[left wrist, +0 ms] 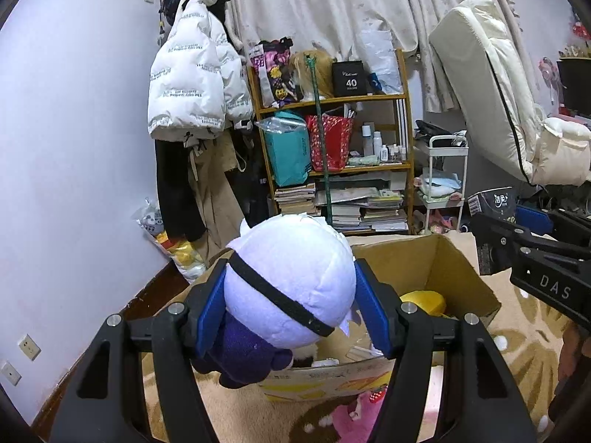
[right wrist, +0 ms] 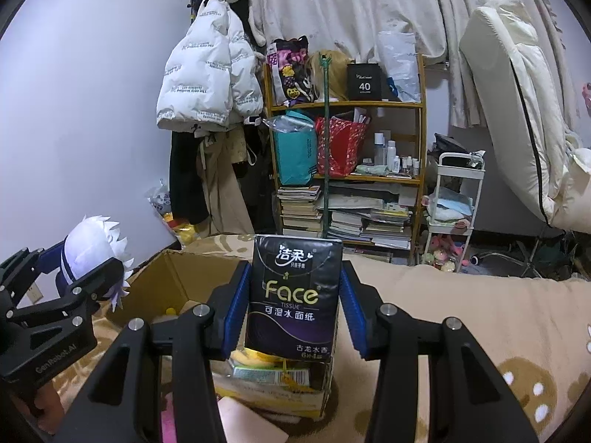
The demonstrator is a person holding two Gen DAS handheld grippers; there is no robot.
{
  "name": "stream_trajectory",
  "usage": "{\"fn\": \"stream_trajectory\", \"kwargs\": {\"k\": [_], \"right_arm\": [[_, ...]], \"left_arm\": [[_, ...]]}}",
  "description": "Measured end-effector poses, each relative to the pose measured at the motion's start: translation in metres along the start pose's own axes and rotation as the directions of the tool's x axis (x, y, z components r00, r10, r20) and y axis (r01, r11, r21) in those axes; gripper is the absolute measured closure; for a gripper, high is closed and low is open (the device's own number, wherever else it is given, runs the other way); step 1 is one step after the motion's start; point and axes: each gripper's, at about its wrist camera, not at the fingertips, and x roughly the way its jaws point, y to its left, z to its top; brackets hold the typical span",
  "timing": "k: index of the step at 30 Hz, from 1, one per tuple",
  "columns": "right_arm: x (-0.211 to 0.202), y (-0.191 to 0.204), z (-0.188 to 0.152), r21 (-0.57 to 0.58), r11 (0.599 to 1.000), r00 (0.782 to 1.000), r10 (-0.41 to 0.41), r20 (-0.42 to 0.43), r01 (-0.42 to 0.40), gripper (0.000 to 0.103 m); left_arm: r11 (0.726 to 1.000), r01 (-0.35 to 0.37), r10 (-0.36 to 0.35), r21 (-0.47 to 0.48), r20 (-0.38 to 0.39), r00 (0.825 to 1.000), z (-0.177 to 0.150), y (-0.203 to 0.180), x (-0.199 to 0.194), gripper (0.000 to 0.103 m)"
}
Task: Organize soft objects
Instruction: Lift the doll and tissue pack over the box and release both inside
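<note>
Support surface: beige plush carpet (left wrist: pixel 517 317) with brown-and-white pattern. Open brown cardboard box (left wrist: pixel 454 277) sits directly on it; pink plush toy (left wrist: pixel 358 413) lies on the carpet just beside the box's near wall.

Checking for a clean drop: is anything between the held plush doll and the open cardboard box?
Nothing visible blocks it. The left gripper holds the plush doll above the near edge of the cardboard box, whose top is open. A yellow item already lies inside, leaving room beside it.
</note>
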Motion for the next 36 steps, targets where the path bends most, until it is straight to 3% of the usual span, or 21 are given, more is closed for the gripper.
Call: {"fn": "stream_trajectory", "kwargs": {"k": [17, 36], "right_arm": [[0.037, 0.012, -0.017, -0.050, 0.999, 0.996, 0.015, -0.084, -0.019, 0.053], [0.045, 0.001, -0.026, 0.026, 0.998, 0.989, 0.065, -0.135, -0.062, 0.052]], "left_arm": [[1.000, 0.003, -0.005, -0.024, -0.090, 0.996, -0.009, 0.007, 0.034, 0.038], [1.000, 0.020, -0.022, -0.020, -0.114, 0.993, -0.012, 0.009, 0.046, 0.036]]}}
